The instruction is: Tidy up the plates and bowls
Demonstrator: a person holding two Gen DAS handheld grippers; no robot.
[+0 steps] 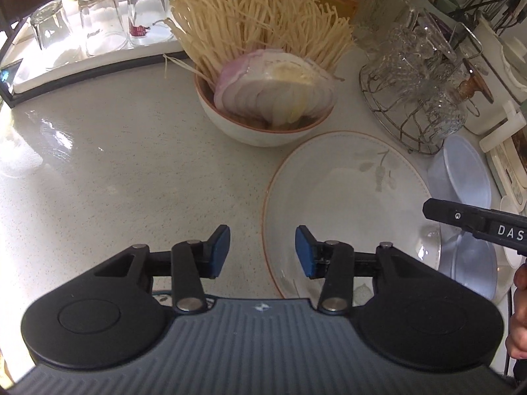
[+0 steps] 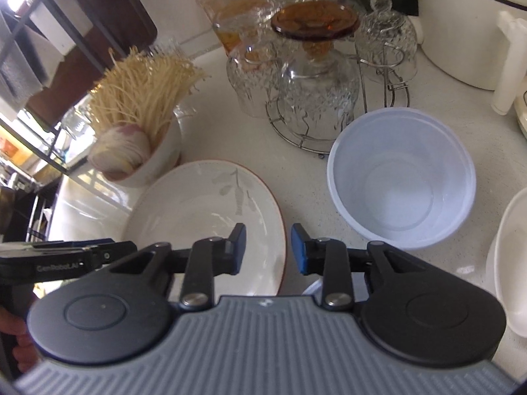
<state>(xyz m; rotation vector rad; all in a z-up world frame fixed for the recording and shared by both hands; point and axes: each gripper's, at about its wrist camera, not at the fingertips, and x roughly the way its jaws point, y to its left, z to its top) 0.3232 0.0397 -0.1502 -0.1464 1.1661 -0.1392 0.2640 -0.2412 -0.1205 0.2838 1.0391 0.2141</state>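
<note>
My left gripper (image 1: 262, 250) sits at the lower centre of its frame, blue pads spread wide with nothing between them, hovering over the speckled pale surface (image 1: 115, 171) at the left rim of the plate (image 1: 346, 204). My right gripper (image 2: 268, 249) is likewise spread apart and holding nothing; in its view the plate's right edge lies just under the gap between its pads.

There is one plate, round, white and glossy, with a thin orange rim and a faint grey leaf print. Just beyond it, at the upper centre of the left view, stands one white ceramic bowl (image 1: 263, 125) with the same orange rim, stuffed with a tall bundle of enoki mushrooms (image 1: 257, 16) and half a sliced onion (image 1: 276, 89). Right of the plate in the right view is one translucent plastic bowl (image 2: 402, 177), deep and round, and a second white dish (image 2: 507, 263) cuts in at the right edge (only partly visible).

Behind these, a wire rack (image 2: 313, 125) holds cut-glass cups turned upside down, with an amber glass piece on top. At the upper left of the left view, three plain tumblers (image 1: 102, 19) stand inverted on a white tray (image 1: 82, 62). A red-lidded jar (image 2: 224, 3) stands at the upper centre of the right view.
</note>
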